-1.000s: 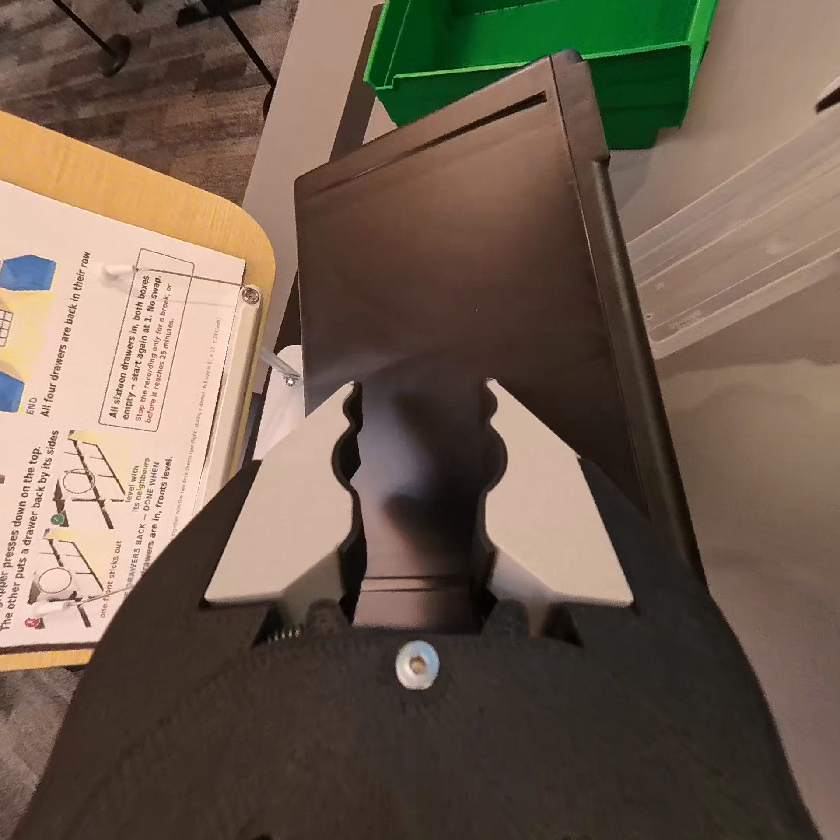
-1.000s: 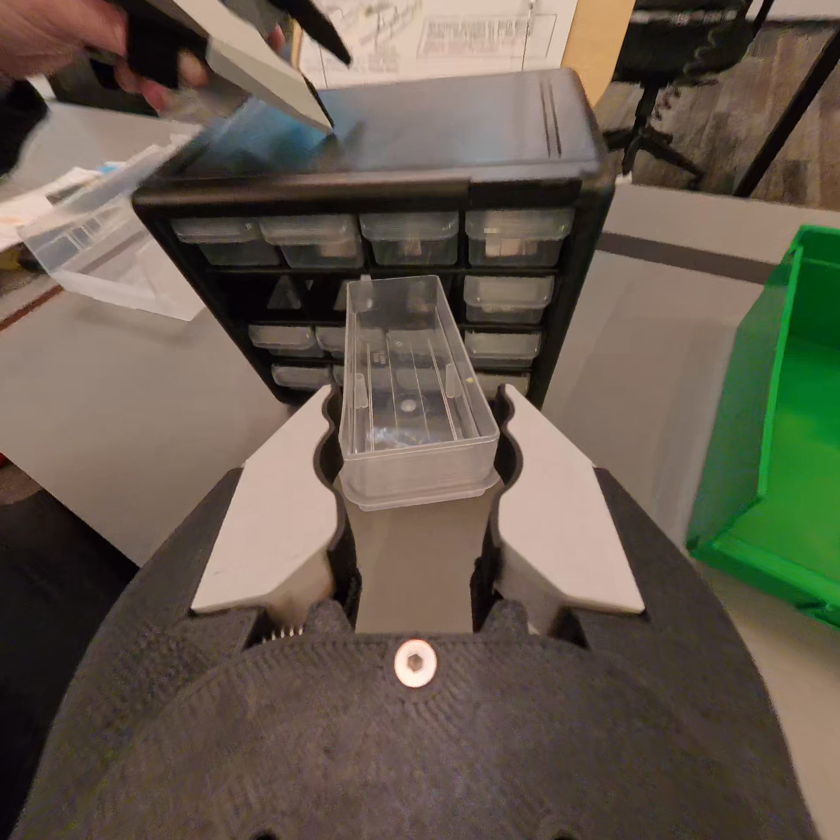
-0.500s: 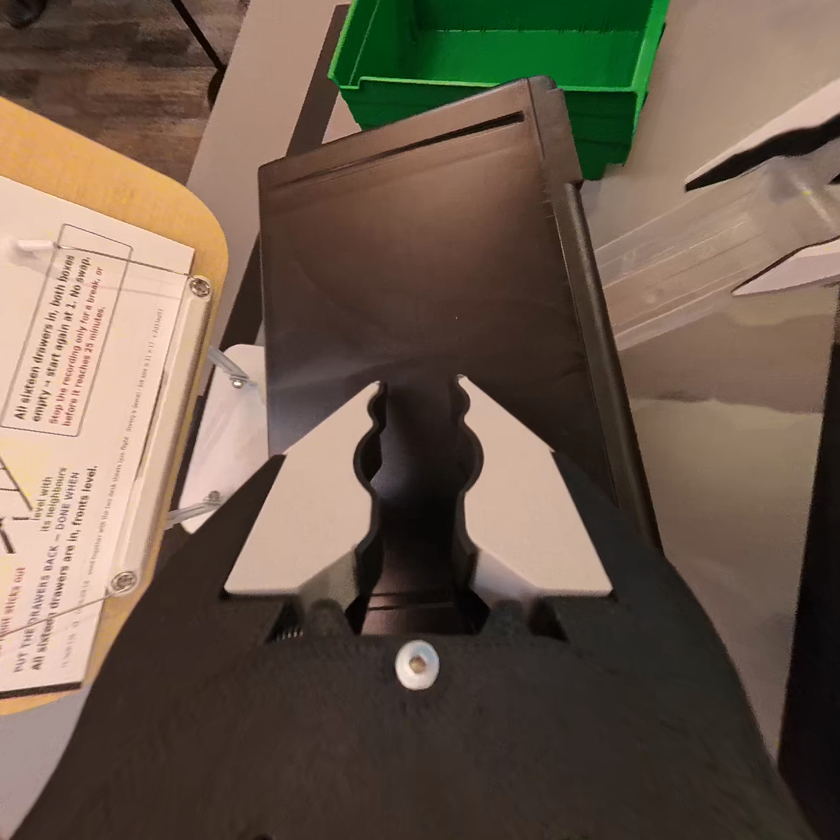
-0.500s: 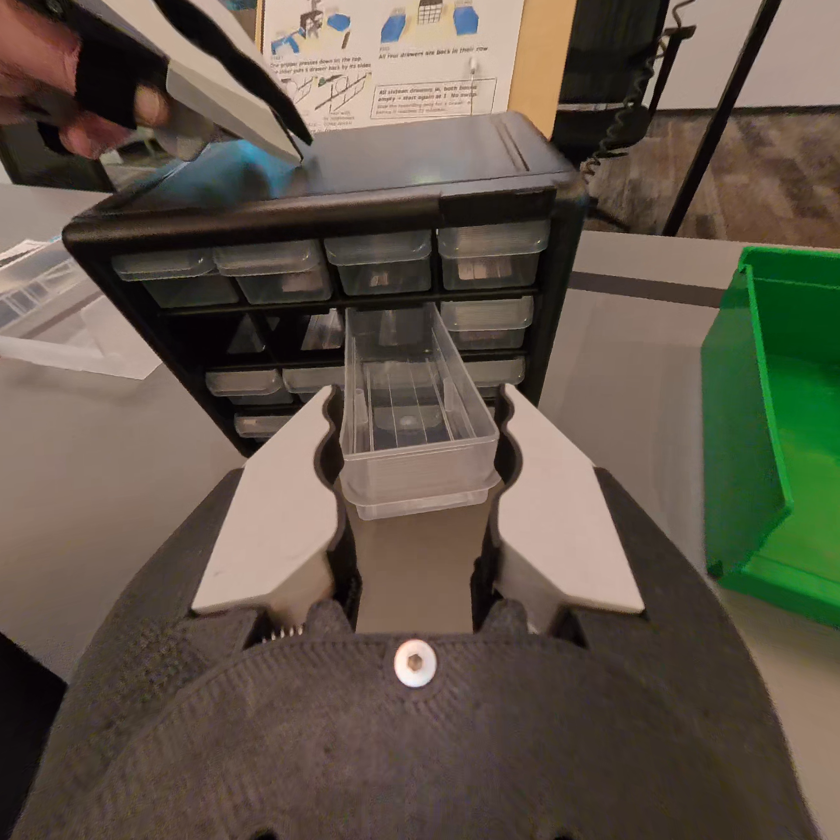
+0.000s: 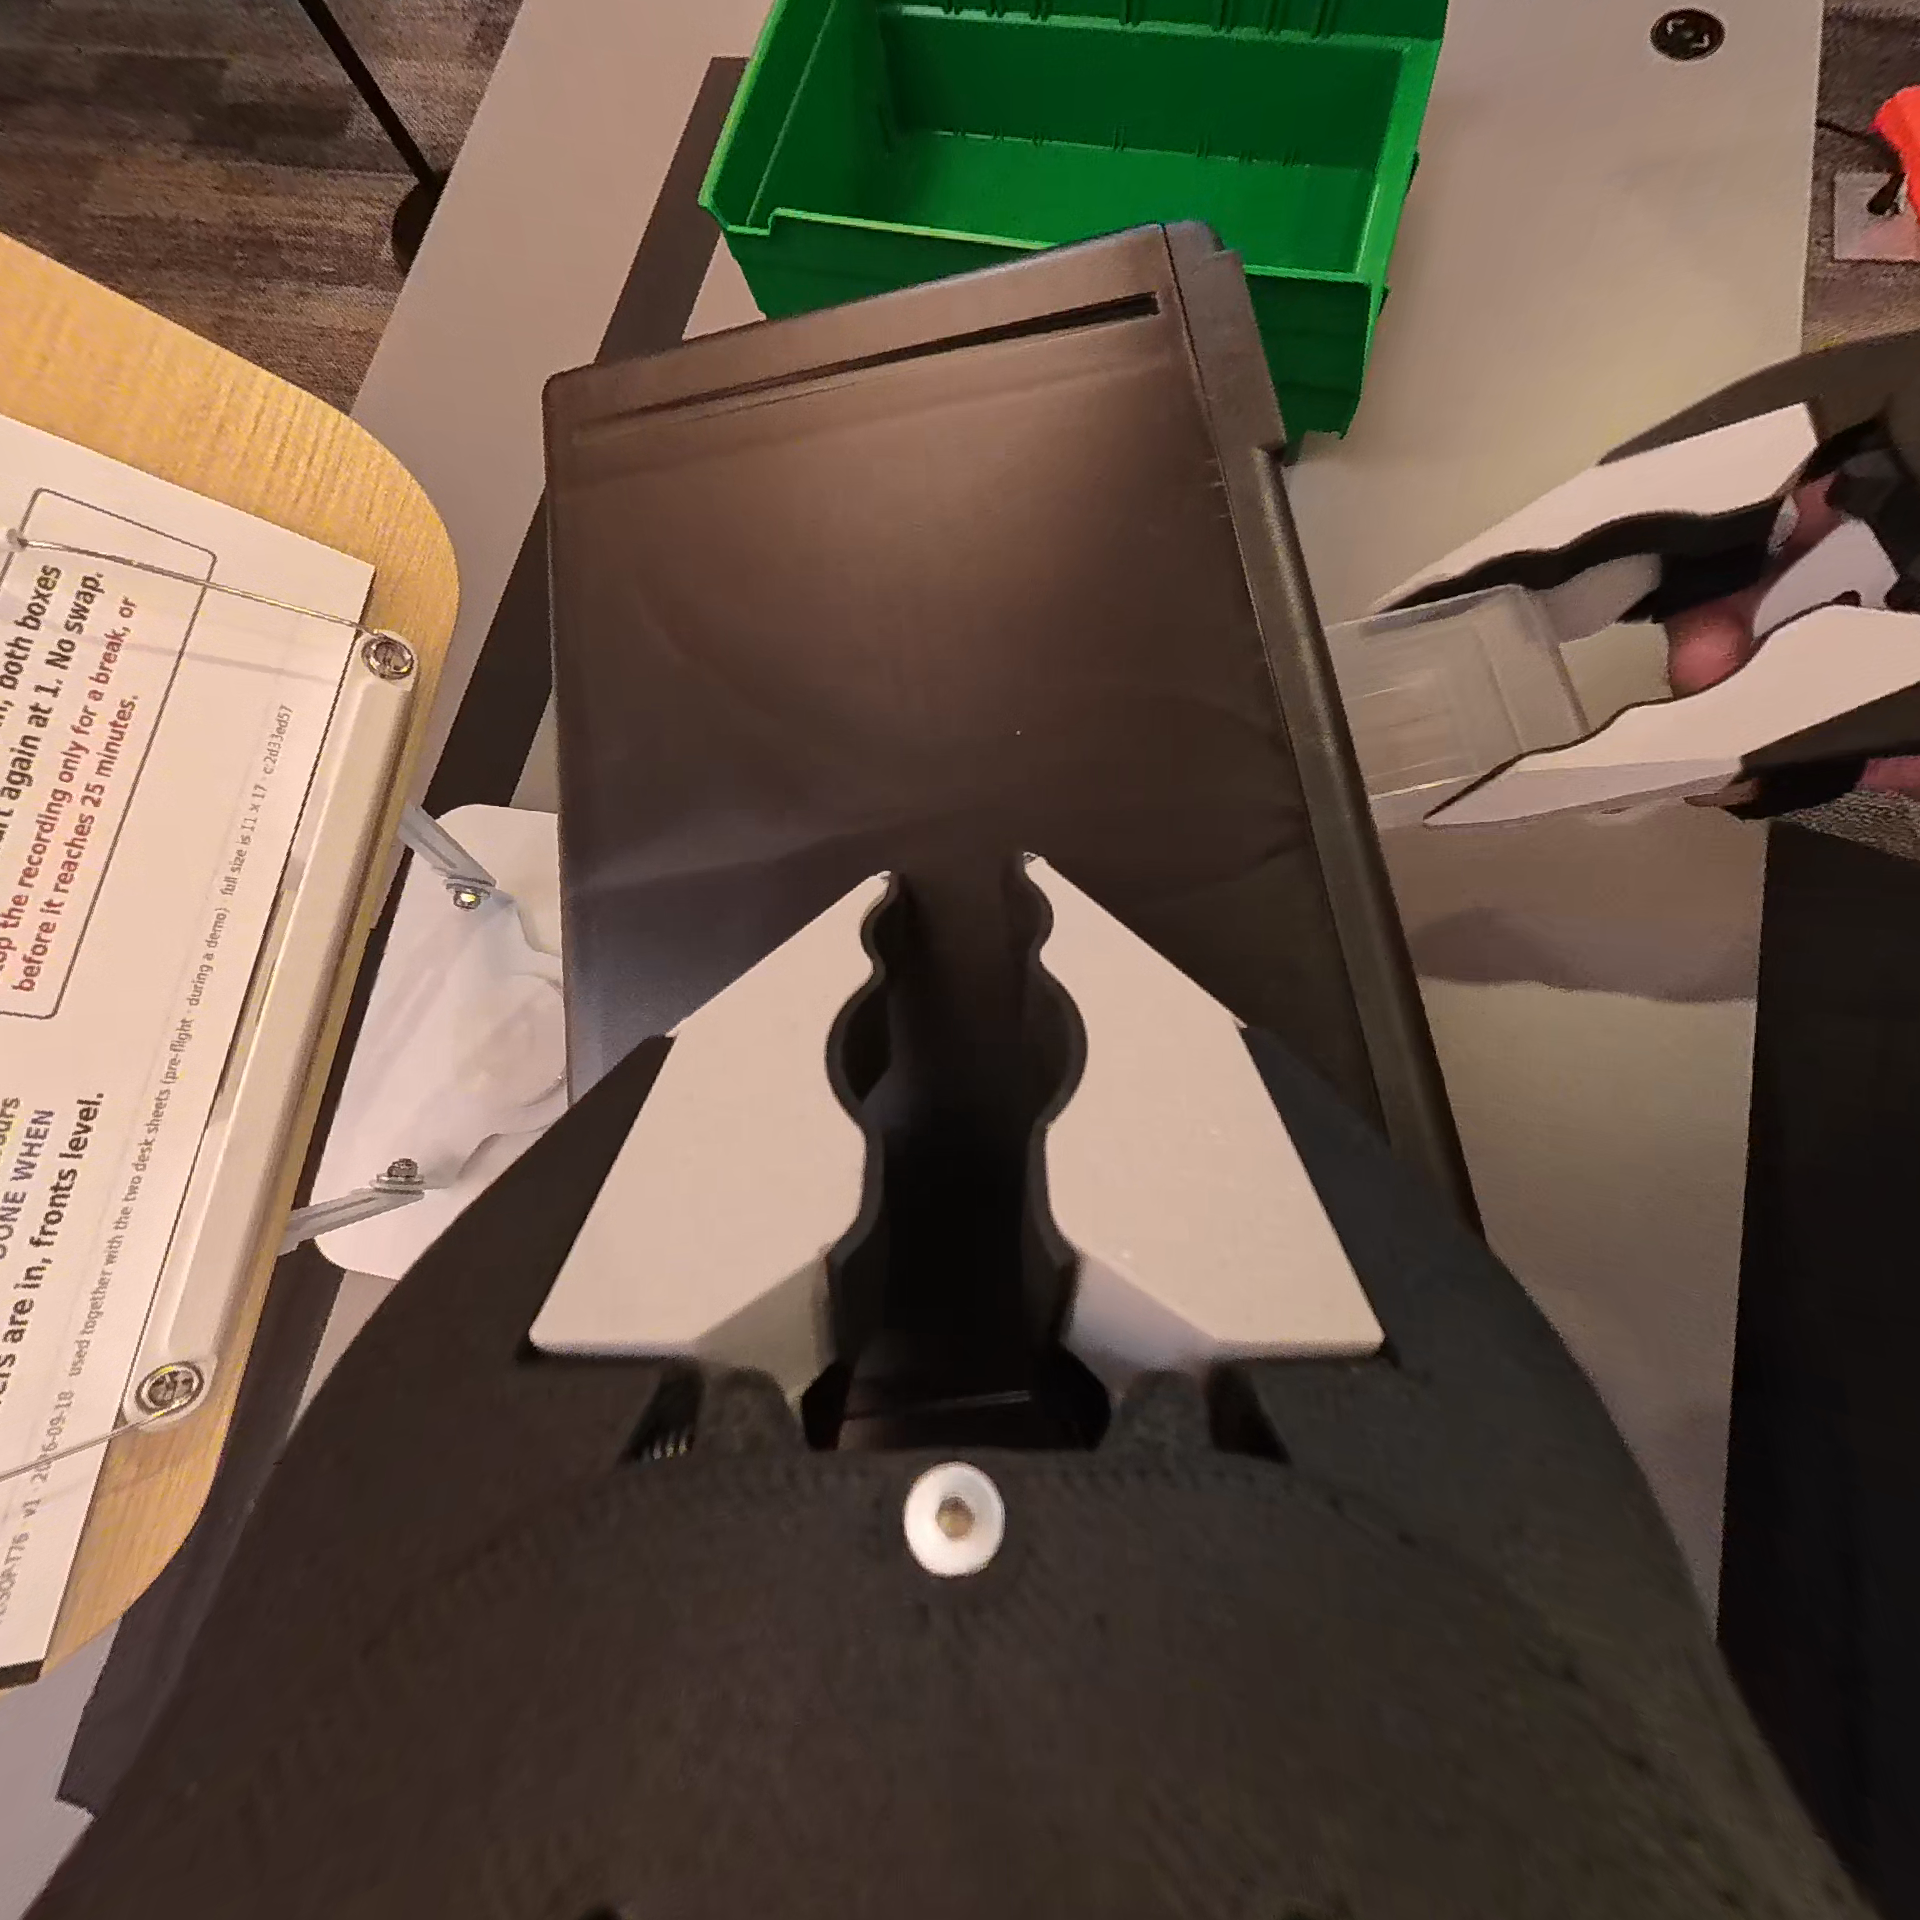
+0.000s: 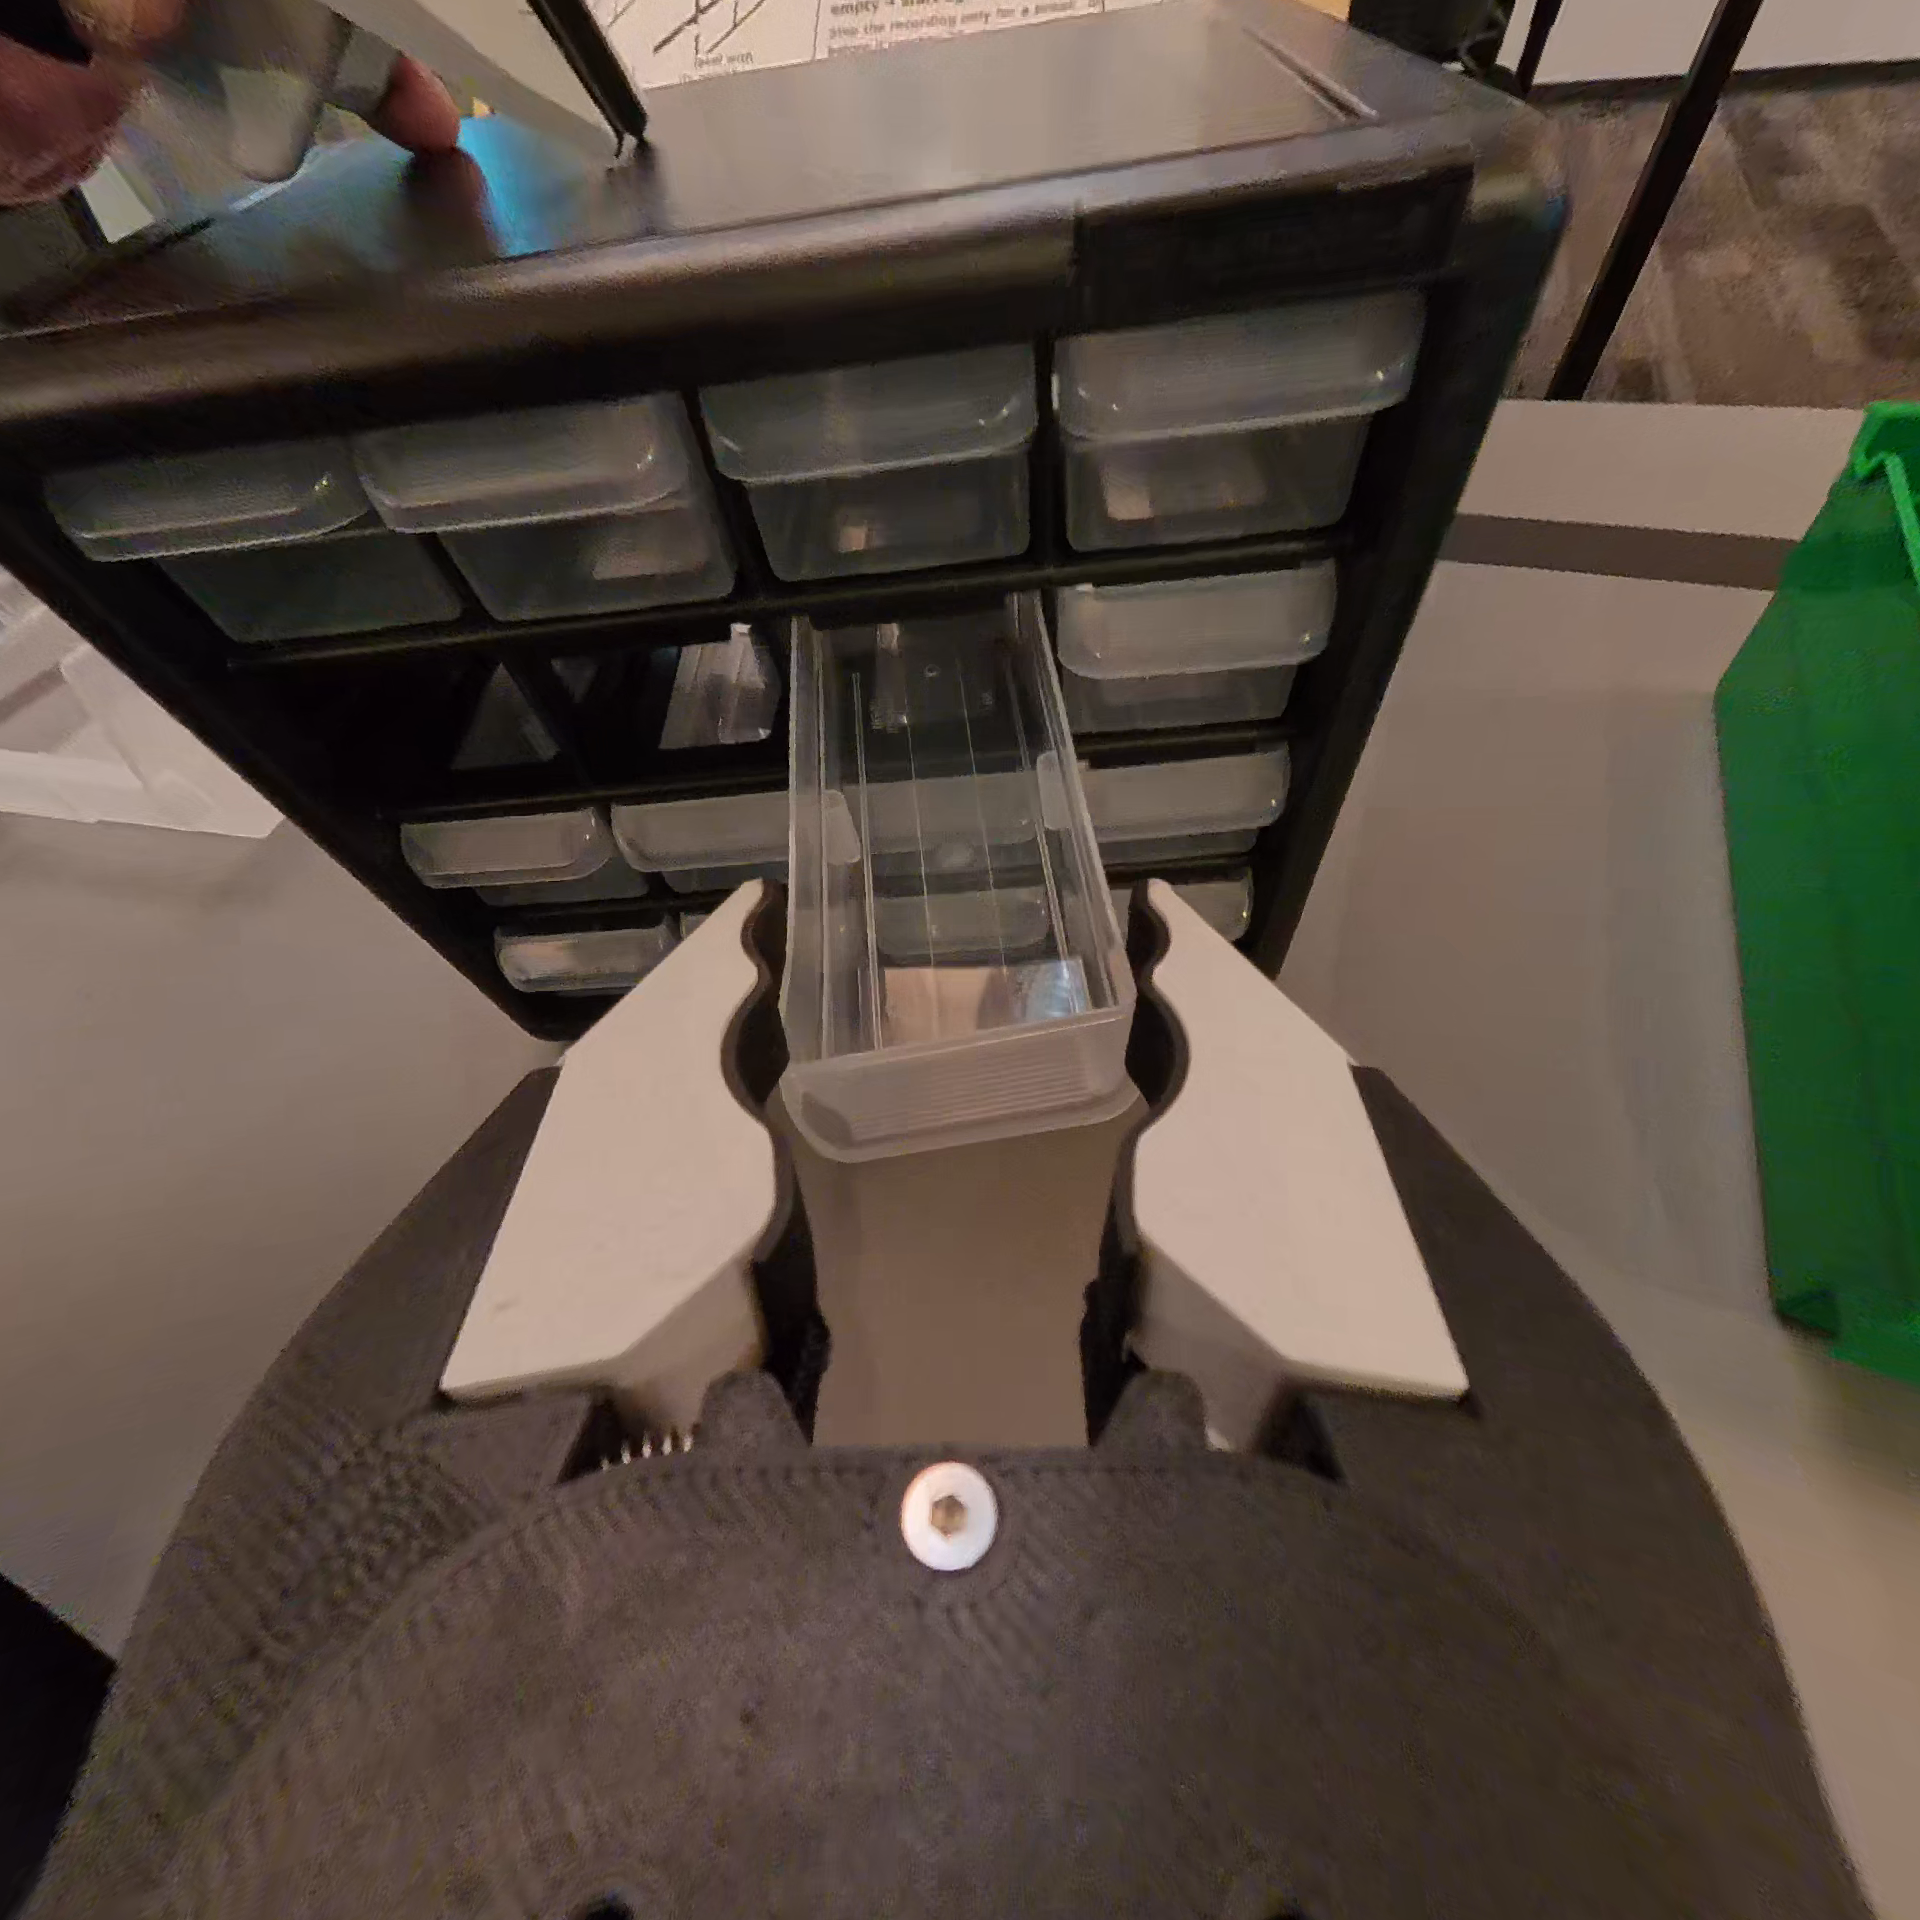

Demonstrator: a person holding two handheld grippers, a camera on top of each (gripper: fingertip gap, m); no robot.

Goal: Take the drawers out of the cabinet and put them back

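We're pinching the clear plastic drawer point(image 6: 951, 935) in the right tongs point(image 6: 951, 940), half-inserted in the second row of the black plastic drawer cabinet point(image 6: 1288, 239). Left tongs point(image 5: 956, 883), narrowly parted, are pressing the cabinet top; printed instruction sheet point(image 5: 135, 831) is standing behind.

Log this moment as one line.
left hand-held gripper: empty, on cabinet top | right hand-held gripper: shut on clear drawer | drawer: partway into second-row slot

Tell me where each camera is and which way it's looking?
Left wrist view: on the left gripper, looking down onto the cabinet top; its own fingers show.
Right wrist view: on the right gripper, facing the cabinet front, holding a drawer; a hand shows.
Both show the cabinet, drawer and green bin.
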